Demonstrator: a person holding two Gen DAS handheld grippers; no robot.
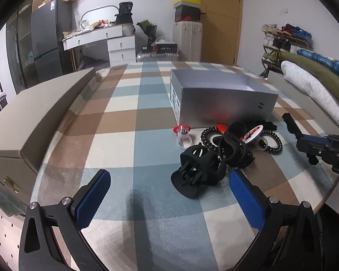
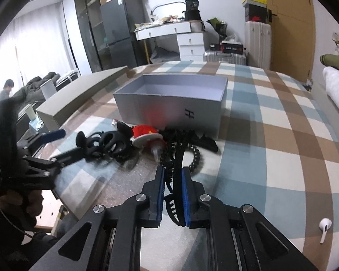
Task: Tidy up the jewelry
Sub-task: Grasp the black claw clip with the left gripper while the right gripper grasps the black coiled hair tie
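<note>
Pinching a black toothed headband w/ the right tool, still low by the accessory pile at the grey box on the table. Left tool was spread, empty, near the black claw clip. Next prob.: lift headband over box rim & release inside.

Checked cloth in blue, tan and cream covers the surface. A long beige box lies along its left edge. On the right side, a lone white earbud rests on the cloth. Behind, a dark fridge stands by a white desk with drawers, cluttered on top. A pale suitcase carries stacked shoeboxes beside a wooden door. A shoe rack sits far right. A person sits far left.
</note>
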